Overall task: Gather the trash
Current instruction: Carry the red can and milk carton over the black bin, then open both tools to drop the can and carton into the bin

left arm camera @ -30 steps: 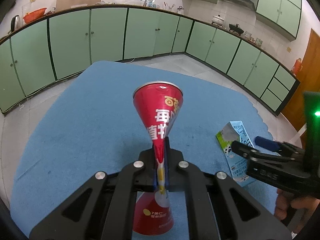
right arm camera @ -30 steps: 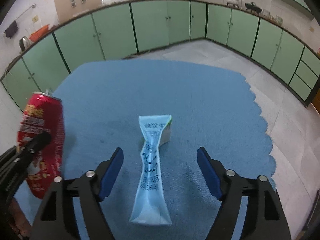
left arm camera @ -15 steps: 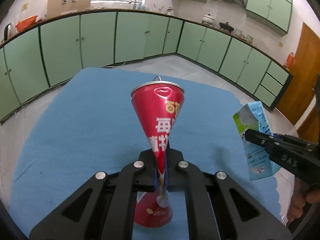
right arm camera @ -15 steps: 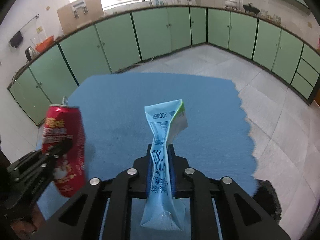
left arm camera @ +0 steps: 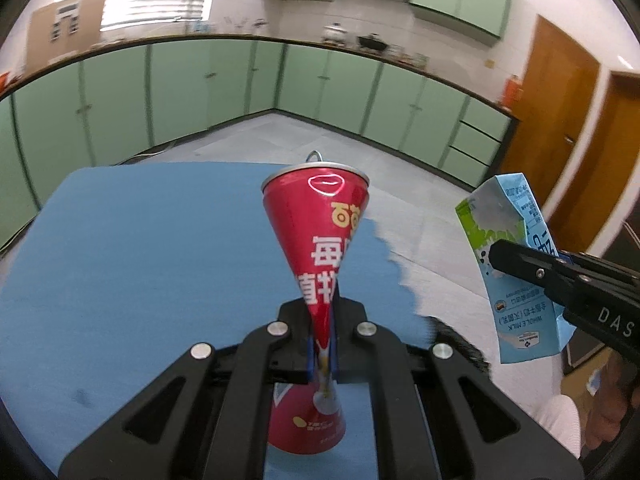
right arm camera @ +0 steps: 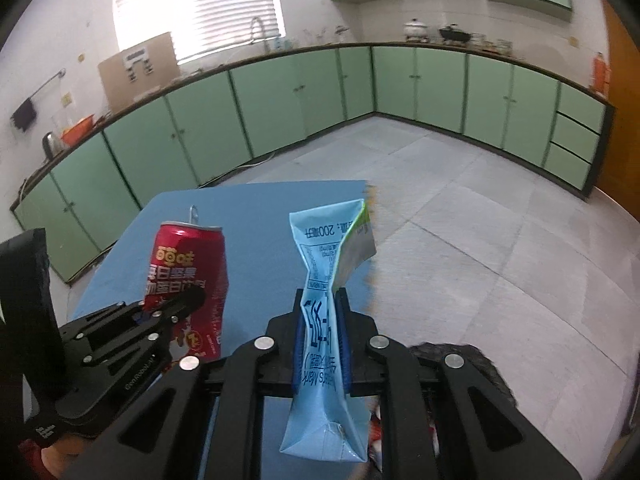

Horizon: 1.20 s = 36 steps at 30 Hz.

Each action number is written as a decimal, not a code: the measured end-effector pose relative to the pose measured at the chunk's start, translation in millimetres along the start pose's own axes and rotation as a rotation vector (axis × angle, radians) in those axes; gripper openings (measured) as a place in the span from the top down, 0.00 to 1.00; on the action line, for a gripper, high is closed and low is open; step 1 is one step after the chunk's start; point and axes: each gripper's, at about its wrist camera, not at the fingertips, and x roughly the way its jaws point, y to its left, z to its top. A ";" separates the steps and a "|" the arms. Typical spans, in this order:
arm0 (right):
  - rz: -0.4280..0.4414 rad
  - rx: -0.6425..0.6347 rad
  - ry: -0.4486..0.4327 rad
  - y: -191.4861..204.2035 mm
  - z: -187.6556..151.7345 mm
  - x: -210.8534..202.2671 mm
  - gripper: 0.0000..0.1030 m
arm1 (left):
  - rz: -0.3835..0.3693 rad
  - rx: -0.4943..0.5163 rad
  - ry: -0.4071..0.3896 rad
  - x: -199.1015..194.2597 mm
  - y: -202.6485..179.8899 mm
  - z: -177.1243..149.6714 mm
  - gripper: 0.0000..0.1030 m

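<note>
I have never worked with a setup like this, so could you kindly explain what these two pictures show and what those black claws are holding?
No robot here: a person carries a hand-held two-finger gripper in each hand, each with a fisheye camera looking along its fingers. The left view shows the left gripper pinching a red drink can so hard its middle is crushed flat. The right view shows the right gripper squeezing a light blue milk carton. Each gripper also appears from the side in the other's view. Both items are lifted above a blue mat on the kitchen floor. A dark bag sits low on the right, probably for trash.
</note>
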 end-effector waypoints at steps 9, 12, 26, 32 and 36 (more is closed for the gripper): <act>-0.114 0.092 -0.015 -75.6 -35.4 -44.9 0.86 | -0.148 0.078 0.018 18.0 -95.4 -26.0 0.97; -0.143 0.122 -0.010 -93.7 -46.5 -53.3 0.86 | -0.188 0.103 0.036 24.6 -121.3 -37.7 0.97; -0.202 0.214 0.039 -154.6 -85.8 -52.7 0.86 | -0.255 0.163 0.149 63.1 -162.9 -70.8 0.92; -0.184 0.210 0.067 -159.1 -91.5 -41.9 0.73 | -0.237 0.143 0.149 67.0 -155.8 -66.4 0.65; -0.211 0.196 0.052 -157.1 -89.0 -43.2 0.60 | -0.213 0.139 0.128 61.7 -149.3 -61.6 0.58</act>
